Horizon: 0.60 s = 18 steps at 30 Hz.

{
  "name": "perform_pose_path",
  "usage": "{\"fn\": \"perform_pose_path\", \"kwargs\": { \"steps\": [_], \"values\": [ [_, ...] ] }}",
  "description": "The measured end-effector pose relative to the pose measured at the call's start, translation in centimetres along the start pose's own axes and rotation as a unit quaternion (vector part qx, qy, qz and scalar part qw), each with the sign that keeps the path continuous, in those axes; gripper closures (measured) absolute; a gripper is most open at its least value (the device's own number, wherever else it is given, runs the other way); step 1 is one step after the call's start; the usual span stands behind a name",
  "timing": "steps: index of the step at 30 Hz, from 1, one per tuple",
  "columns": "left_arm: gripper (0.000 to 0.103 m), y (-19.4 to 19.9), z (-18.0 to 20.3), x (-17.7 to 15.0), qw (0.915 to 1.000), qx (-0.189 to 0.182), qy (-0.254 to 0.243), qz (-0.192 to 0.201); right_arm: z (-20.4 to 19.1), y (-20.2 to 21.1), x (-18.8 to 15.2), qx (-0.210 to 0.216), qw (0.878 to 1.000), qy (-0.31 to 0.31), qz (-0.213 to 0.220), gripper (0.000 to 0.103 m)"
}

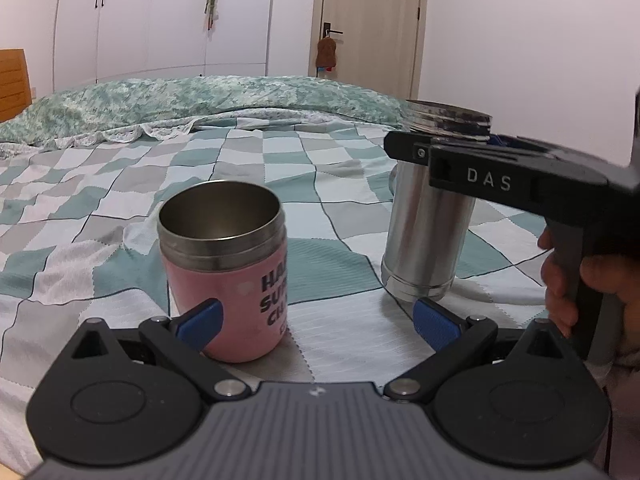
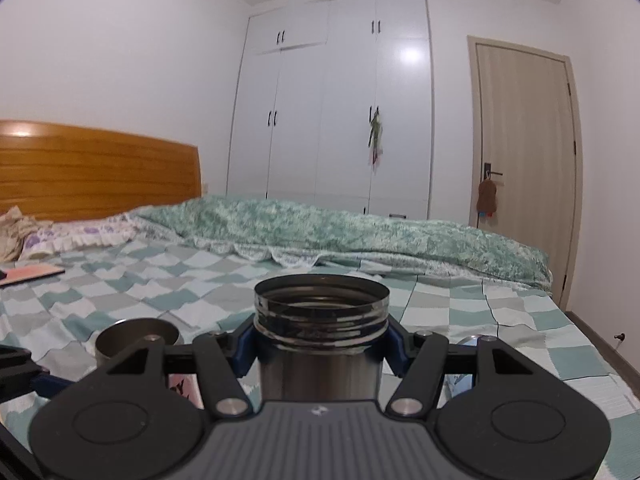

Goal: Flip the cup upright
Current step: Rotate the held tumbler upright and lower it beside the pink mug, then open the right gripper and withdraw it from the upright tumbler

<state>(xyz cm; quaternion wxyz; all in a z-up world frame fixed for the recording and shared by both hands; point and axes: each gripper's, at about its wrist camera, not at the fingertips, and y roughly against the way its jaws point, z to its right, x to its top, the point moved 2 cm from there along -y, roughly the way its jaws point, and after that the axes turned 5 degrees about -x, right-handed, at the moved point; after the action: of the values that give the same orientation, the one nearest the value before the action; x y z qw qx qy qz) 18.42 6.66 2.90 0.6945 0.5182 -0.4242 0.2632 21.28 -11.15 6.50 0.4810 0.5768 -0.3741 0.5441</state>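
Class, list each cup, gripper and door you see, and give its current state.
Pink steel-rimmed cup: upright, mouth up.
Tall silver steel cup: upright, gripped below its rim.
Left gripper: open.
Right gripper: shut on the silver cup.
Beige room door: closed.
White wardrobe doors: closed.

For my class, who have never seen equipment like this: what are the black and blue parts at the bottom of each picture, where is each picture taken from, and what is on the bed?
There is no robot here. A person holds a hand-held gripper in each hand, each carrying a camera that looks out along its two blue-padded fingers.

The left camera shows the left gripper open, its fingers beside a pink cup that stands upright on the checked bedspread. To its right, the right gripper clamps a silver cup near its rim.

The right camera shows that same right gripper from behind, shut on the silver cup, open end up.
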Motion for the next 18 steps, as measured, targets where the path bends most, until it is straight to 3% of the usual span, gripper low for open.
{"fn": "perform_pose_path", "kwargs": {
  "steps": [6,7,14,15,16,18],
  "values": [
    [0.0,-0.6,-0.8,-0.3,0.9999,0.006,0.007,-0.005,0.1,-0.9,-3.1,-0.004,1.0,0.001,-0.013,0.042],
    [0.0,-0.6,-0.9,-0.4,0.9999,0.006,0.007,-0.006,0.1,-0.6,-3.6,-0.005,1.0,0.004,0.0,0.042],
    [0.0,-0.1,-0.9,-0.5,0.9999,0.012,0.006,-0.002,-0.2,0.5,-3.4,0.001,1.0,0.012,0.008,0.041],
    [0.0,0.1,-0.7,-0.5,0.9999,0.012,0.005,-0.001,-0.2,0.8,-3.2,0.0,1.0,0.01,0.011,0.035],
    [0.0,0.2,-0.6,-0.5,0.9999,0.012,0.003,-0.001,-0.1,1.1,-3.0,-0.002,1.0,0.007,0.014,0.021],
    [0.0,0.7,-0.2,-0.5,0.9999,0.012,-0.001,0.002,0.4,2.4,-2.5,0.0,1.0,0.0,0.03,0.01]
  ]
}}
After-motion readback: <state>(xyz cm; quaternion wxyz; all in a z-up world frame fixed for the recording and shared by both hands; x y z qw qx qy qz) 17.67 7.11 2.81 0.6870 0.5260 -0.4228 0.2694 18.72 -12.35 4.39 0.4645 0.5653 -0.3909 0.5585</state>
